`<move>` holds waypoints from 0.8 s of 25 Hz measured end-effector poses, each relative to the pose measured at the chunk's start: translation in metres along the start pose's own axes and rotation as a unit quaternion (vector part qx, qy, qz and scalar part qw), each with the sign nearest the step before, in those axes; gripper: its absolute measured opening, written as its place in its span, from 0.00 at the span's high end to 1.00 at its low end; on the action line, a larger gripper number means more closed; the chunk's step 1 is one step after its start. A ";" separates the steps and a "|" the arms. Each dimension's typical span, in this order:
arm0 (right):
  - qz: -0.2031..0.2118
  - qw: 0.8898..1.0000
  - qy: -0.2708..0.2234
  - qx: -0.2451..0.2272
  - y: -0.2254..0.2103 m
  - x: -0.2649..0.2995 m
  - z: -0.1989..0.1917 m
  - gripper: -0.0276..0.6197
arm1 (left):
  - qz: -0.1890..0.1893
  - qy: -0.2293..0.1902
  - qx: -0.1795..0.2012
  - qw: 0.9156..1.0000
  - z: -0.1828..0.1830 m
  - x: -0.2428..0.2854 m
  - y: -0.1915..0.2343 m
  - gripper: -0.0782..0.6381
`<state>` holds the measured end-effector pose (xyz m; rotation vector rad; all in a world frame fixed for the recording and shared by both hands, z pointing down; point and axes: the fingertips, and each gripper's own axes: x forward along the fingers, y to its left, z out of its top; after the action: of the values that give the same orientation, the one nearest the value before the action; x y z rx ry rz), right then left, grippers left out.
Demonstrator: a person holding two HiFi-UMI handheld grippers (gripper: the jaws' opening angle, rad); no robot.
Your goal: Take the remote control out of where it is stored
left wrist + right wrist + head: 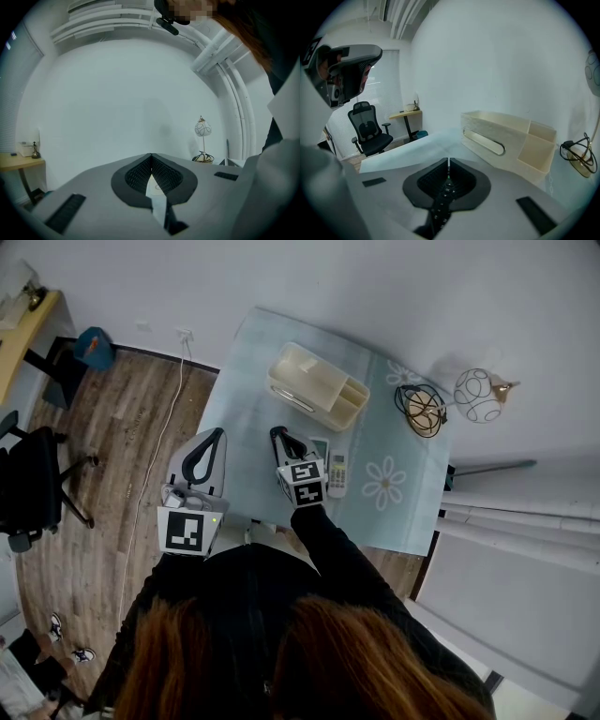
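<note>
A thin black remote control (442, 199) with small buttons lies lengthwise between the pads of my right gripper (448, 161), which is shut on it. In the head view the right gripper (281, 437) is low over the pale blue tablecloth (246, 399), just in front of the cream storage box (317, 385). A white remote (337, 474) lies on the cloth to its right. My left gripper (208, 439) hangs at the table's left edge, pointing level. Its jaws meet at the tip (151, 157) with nothing between them.
The cream box (506, 140) has a slotted long part and small open compartments. A wire basket (421, 410) and a round wire lamp (480, 395) stand at the table's far right. An office chair (33, 484) and a desk are on the wood floor to the left.
</note>
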<state>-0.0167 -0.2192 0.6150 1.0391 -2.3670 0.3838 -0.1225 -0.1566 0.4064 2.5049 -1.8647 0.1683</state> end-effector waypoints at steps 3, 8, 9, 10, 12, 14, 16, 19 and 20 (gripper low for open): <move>0.001 1.000 -0.004 0.000 0.001 -0.004 0.003 0.93 | 0.000 0.001 -0.001 1.000 0.000 0.001 0.000 0.88; -0.015 0.999 -0.032 -0.010 -0.005 -0.012 0.017 0.94 | 0.000 0.000 0.000 1.000 -0.001 0.000 0.000 0.88; -0.016 0.999 -0.038 -0.010 -0.005 -0.014 0.021 0.94 | 0.000 0.000 0.000 1.000 -0.001 0.000 0.000 0.88; -0.017 0.999 -0.044 -0.009 -0.005 -0.016 0.025 0.94 | -0.001 0.000 0.000 1.000 0.000 0.000 0.000 0.88; -0.019 0.998 -0.055 -0.007 -0.005 -0.020 0.034 0.94 | -0.002 0.000 0.000 1.000 0.000 -0.001 -0.001 0.88; -0.021 0.997 -0.068 -0.012 -0.004 -0.025 0.045 0.94 | -0.003 -0.001 -0.002 1.000 0.001 -0.001 -0.001 0.88; -0.025 0.996 -0.083 -0.020 -0.003 -0.030 0.057 0.94 | -0.004 -0.002 -0.002 1.000 0.002 0.000 -0.002 0.88; -0.026 0.994 -0.106 -0.020 -0.002 -0.038 0.072 0.94 | -0.006 -0.003 -0.002 1.000 0.003 0.000 -0.003 0.88; -0.027 0.993 -0.113 -0.019 -0.001 -0.042 0.076 0.94 | -0.006 -0.004 -0.002 1.000 0.003 0.000 -0.003 0.88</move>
<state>-0.0184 -0.2294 0.5288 1.1807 -2.5277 0.2100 -0.1191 -0.1560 0.4037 2.5173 -1.8493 0.1543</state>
